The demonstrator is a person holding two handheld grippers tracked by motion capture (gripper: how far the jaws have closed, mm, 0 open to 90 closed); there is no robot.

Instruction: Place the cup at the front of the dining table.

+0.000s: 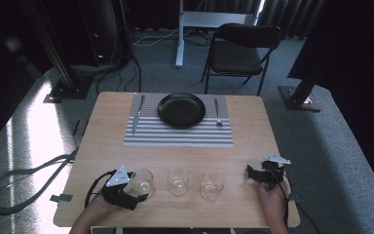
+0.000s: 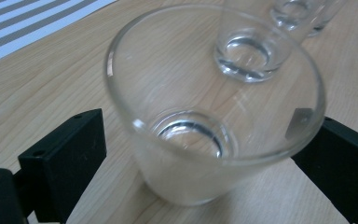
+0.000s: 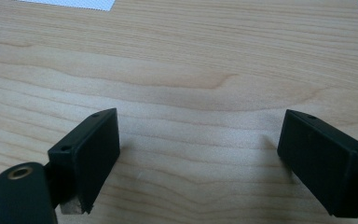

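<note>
Three clear empty glasses stand in a row near the table's front edge: left glass, middle glass, right glass. My left gripper is open around the left glass. One jaw is at the glass's rim; the other stands a little apart from its wall. In the left gripper view the middle glass sits just beyond it. My right gripper rests low at the front right, to the right of the right glass. It is open, with bare wood between its jaws.
Farther back lies a striped placemat with a black plate, a knife on its left and a fork on its right. A black chair stands behind the wooden table. Cables trail on the floor at left.
</note>
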